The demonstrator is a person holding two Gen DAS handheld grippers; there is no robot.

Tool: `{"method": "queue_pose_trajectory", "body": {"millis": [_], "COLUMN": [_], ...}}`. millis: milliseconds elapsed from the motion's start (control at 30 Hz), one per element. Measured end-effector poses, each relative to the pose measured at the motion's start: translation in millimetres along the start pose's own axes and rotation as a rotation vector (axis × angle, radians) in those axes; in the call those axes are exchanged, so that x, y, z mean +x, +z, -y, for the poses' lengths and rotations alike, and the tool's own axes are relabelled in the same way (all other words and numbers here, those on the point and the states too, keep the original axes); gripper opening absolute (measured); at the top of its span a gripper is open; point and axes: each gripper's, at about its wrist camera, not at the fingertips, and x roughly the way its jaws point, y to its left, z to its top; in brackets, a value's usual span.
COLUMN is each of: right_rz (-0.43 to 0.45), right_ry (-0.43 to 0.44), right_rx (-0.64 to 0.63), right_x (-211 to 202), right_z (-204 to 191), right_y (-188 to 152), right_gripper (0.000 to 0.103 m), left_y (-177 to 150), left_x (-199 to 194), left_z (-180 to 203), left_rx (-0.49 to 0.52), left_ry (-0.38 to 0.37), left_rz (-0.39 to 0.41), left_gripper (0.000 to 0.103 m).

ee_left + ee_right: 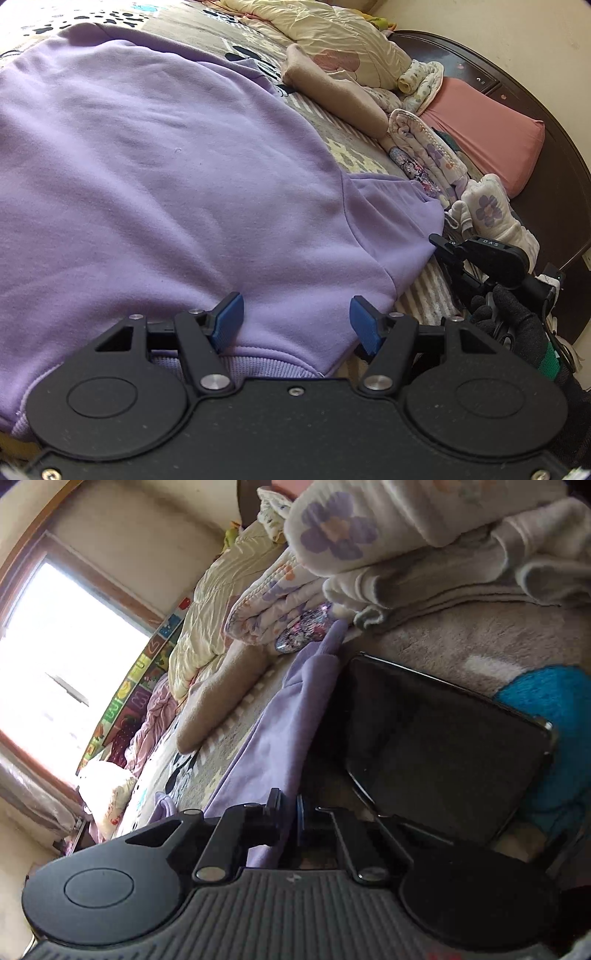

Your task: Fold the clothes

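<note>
Soft matt lilac fleece sweatshirt (pixel 166 166), glossy black tablet (pixel 443 746), matt black plastic hand-held gripper (pixel 295 325)

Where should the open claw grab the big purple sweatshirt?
Best guess: the ribbed hem of the purple sweatshirt, from the near edge. It lies flat on the bed right under the open left gripper, and a folded edge gives the blue pads something thick to pinch.
</note>
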Motion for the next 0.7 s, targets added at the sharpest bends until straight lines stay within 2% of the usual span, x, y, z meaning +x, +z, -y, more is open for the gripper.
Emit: {"method": "queue_pose_trajectory", "body": {"millis": [100, 233, 300, 367, 400, 467, 533, 600, 700], "right_rz": [0.05, 0.201, 0.216, 0.218, 0.218, 0.188, 0.129, 0.072, 0.032], "right_ry": [-0.019, -0.084, -0.049, -0.001, 0.024, 0.098, 0.167, 0.187, 0.177], "right_rx": [0.062, 0.156, 0.221, 0.237, 0.239, 0.265, 0.344, 0.435, 0.619], "right_x": [-2.4, -11.5, -10.9, -16.2, -19.6, -25.0, -22.7, -17.2, -9.0], "right_z": [6.1, 21.4, 35.2, 34.4, 32.3, 26.6, 27.1, 30.0, 33.5], "right_y": [4.5, 21.6, 38.0, 44.8, 47.1, 40.0, 21.8, 2.2, -26.3], "right_gripper": [0.002, 0.003, 0.006, 0.019, 0.022, 0.037, 0.037, 0.038, 0.038], "left_y": [-0.9, -5.3, -6.3, -6.7, -6.5, -6.9, -7.4, -7.2, -7.1], "left_x": [-2.6, -8.2, -9.4, -10.5, -10.2, -9.6, -9.7, -10.0, -11.0], "left_z": [-0.4, -4.2, -5.9, -7.2, -7.1, -6.4, -5.3, -4.5, -4.1], "left_rx": [-0.005, -0.021, -0.032, -0.043, -0.046, -0.047, -0.043, -0.04, -0.039], "left_ry": [0.0, -0.012, -0.018, -0.022, -0.021, -0.016, -0.012, -0.008, -0.005], "left_rz": [-0.004, -0.006, -0.006, -0.007, -0.007, -0.006, -0.005, -0.009, -0.018], "left_gripper": [0.063, 0.064, 0.064, 0.064, 0.064, 0.064, 0.064, 0.064, 0.064]}}
